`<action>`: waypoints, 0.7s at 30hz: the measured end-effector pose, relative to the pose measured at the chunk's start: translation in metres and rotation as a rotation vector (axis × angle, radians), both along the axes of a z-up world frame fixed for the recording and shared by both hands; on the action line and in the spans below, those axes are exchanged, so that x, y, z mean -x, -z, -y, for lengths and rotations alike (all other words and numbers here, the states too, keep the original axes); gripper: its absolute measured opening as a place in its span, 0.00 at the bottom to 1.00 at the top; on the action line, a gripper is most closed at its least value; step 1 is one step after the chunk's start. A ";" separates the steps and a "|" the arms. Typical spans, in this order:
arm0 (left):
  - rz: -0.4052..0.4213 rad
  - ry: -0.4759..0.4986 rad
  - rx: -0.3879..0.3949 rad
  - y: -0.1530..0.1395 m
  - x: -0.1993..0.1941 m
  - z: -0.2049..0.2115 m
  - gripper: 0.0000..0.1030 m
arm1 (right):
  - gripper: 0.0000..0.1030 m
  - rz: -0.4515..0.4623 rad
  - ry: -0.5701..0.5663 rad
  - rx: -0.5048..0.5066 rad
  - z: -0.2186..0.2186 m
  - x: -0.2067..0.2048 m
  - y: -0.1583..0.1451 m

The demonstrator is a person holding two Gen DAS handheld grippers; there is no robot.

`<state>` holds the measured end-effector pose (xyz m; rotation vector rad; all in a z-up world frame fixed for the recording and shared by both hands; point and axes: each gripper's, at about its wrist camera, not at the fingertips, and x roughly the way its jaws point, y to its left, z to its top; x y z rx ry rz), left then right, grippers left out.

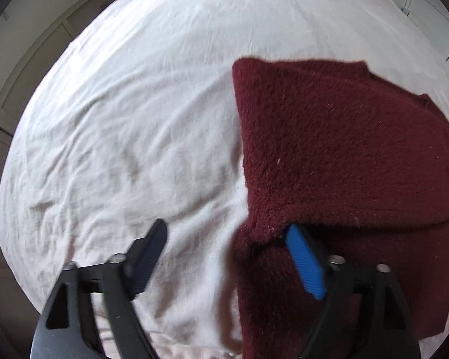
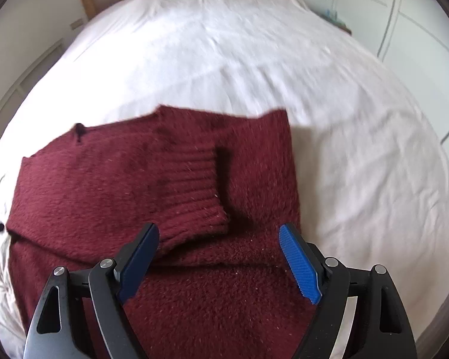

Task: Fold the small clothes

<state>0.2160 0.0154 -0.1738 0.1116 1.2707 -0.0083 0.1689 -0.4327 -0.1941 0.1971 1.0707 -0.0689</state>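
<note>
1. A dark red sweater (image 2: 152, 179) lies on the white bed (image 2: 329, 119), partly folded, with a ribbed cuff (image 2: 191, 191) laid across its middle.
2. The right gripper (image 2: 218, 239) hangs over the near part of the sweater, its jaws wide apart. The cuff's near edge lies just beyond the left jaw's tip; knit shows between the jaws, and neither blue pad presses on it.
3. The left gripper (image 1: 227, 233) points down at the sweater's left edge (image 1: 245, 179), jaws also wide apart.
4. Its left jaw stands over bare sheet. Its right jaw, with the blue pad (image 1: 305, 263), sits at a raised fold of the knit; whether it touches the cloth is unclear.
5. In the left wrist view, the sweater (image 1: 329, 149) fills the right side and the sheet (image 1: 134, 119) the left.
</note>
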 end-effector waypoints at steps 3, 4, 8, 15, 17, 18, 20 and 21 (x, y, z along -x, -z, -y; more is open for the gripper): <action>0.082 0.013 0.043 -0.028 0.003 0.007 0.99 | 0.84 0.030 -0.038 0.022 -0.015 -0.001 -0.019; 0.114 0.022 0.065 -0.038 0.003 0.013 0.99 | 0.84 0.039 -0.051 0.025 -0.022 -0.003 -0.023; 0.196 0.080 0.102 -0.052 -0.005 0.055 0.99 | 0.85 0.082 -0.100 0.056 -0.052 -0.014 -0.029; 0.187 0.162 0.087 -0.005 -0.015 0.102 0.99 | 0.85 0.015 -0.180 0.097 -0.100 -0.034 0.020; 0.138 0.165 0.080 0.019 -0.018 0.110 0.99 | 0.85 -0.016 -0.179 0.105 -0.103 -0.037 0.038; 0.121 0.165 0.079 0.026 -0.019 0.111 0.99 | 0.85 -0.029 -0.174 0.106 -0.101 -0.037 0.046; 0.108 0.165 0.068 0.040 -0.016 0.109 0.99 | 0.85 -0.012 -0.159 0.079 -0.091 -0.033 0.052; 0.128 0.164 0.063 0.041 -0.014 0.104 0.99 | 0.85 -0.007 -0.147 0.086 -0.084 -0.031 0.052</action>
